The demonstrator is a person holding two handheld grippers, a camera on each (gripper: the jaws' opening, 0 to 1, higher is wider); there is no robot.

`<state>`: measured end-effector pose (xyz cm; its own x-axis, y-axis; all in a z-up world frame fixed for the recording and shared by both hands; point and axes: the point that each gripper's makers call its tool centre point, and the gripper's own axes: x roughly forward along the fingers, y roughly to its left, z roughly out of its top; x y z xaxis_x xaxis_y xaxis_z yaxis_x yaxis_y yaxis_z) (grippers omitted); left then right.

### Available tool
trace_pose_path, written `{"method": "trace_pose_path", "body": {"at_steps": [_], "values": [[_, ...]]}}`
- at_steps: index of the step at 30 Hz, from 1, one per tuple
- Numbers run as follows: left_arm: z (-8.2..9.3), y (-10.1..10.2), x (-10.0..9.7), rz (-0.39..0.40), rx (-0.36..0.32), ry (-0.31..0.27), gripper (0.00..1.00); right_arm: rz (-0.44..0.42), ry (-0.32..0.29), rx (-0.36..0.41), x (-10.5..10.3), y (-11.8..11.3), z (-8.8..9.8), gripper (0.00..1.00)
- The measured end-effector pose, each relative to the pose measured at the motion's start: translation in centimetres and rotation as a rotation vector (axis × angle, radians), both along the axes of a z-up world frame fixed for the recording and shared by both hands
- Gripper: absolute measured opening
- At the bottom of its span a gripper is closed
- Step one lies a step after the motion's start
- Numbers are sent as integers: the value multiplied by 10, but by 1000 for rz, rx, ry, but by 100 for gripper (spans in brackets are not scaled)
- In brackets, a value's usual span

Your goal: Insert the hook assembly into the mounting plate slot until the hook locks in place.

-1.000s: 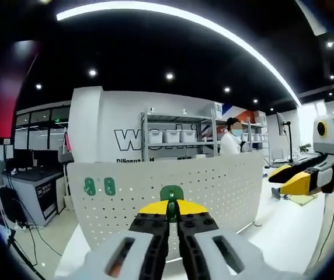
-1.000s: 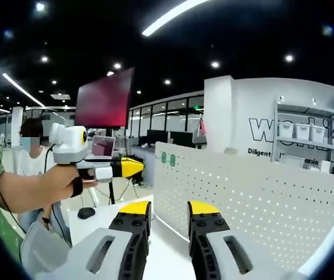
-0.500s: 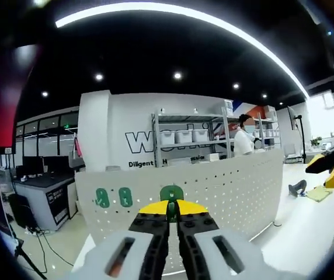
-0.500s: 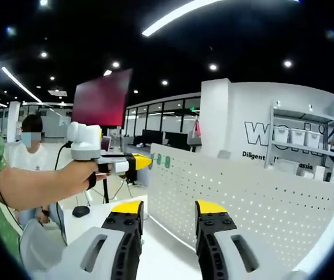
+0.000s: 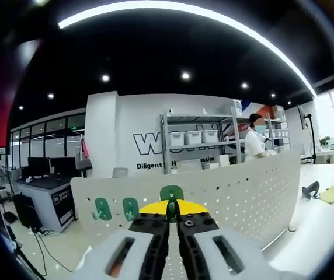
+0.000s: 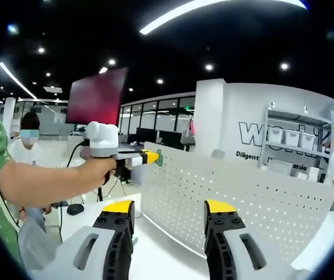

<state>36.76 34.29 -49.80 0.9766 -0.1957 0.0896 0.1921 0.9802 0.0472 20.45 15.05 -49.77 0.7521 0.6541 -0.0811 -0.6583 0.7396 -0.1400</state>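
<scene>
**Hook held at the pegboard; insertion not yet confirmed**

The left gripper point(image 5: 167, 213) has its yellow-tipped black jaws closed together on a green plastic hook assembly point(image 5: 171, 194), whose rounded top stands up just above the jaw tips. The hook is held against or just in front of the white perforated mounting plate point(image 5: 237, 189), near the plate's top edge; from this angle contact cannot be confirmed. Two further green hooks point(image 5: 115, 208) already sit on the plate near its top edge, beside the held one on the side toward the plate's end corner.

The right gripper point(image 6: 170, 217) has its jaws spread wide apart and holds nothing. It points at the plate's face from a position well apart. In the right gripper view the left gripper shows again, gripped by the person's hand point(image 6: 100, 170), its tip meeting the top corner of the plate.

Assessment: pick-up and transport are complete and the hook is presented at the plate. Seating it in a slot and pressing until it locks appear to remain. No locked state is visible. The free gripper is available to steady the plate if required.
</scene>
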Motion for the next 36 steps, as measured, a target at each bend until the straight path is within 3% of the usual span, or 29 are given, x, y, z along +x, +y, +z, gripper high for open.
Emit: {"method": "trace_pose_path", "body": {"at_steps": [9, 24, 29, 36], "values": [[-2, -1, 19, 25, -4, -11, 4, -3, -3, -20, -2, -1, 1, 58], [-10, 7, 35, 50, -25, -3, 4, -4, -45, 36, -5, 3, 18, 93], [-12, 4, 39, 47, -29, -2, 4, -6, -71, 61, -6, 2, 27, 98], [-15, 4, 47, 53, -37, -3, 4, -17, -61, 48, -3, 0, 23, 99]]}}
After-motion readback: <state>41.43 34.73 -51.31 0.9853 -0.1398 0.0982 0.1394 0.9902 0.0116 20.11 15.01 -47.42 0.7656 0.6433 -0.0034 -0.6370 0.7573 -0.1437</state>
